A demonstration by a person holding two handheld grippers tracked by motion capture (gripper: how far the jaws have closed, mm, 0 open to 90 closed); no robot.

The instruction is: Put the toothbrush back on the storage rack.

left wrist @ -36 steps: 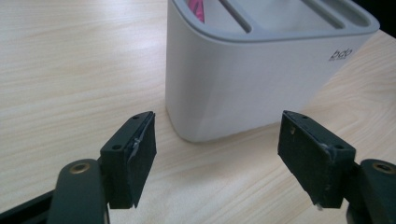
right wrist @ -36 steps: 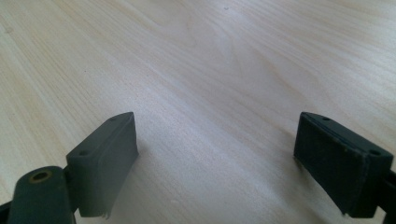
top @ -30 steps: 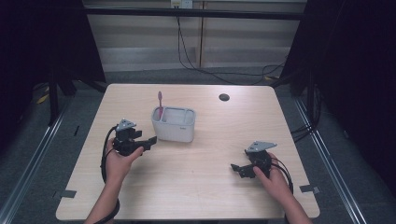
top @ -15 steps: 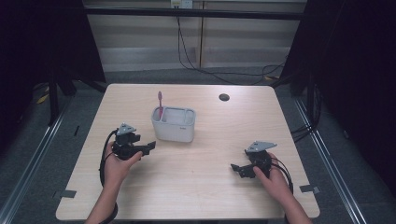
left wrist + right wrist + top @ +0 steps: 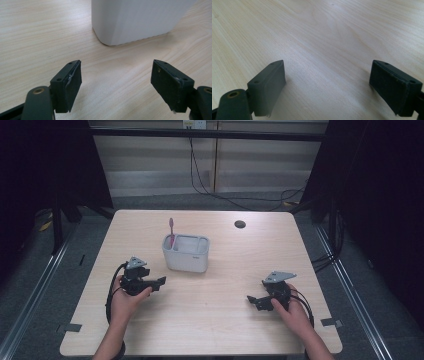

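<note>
White holder (image 5: 186,253) stands upright on the tabletop (image 5: 210,320); pink toothbrush (image 5: 171,229) stands in its left compartment, head up. Left tool (image 5: 159,281) sits just beside the holder's near left corner, jaws wide apart, nothing between them; holder wall (image 5: 140,20) lies close ahead of its jaws. Right tool (image 5: 252,300) is well apart from the holder, to the near right, jaws apart and empty. Judgement: holder looks rigid, smooth plastic, light, likely slippery; grip across a thin wall at the rim. Toothbrush is light and stiff; pinch the handle below the head.
</note>
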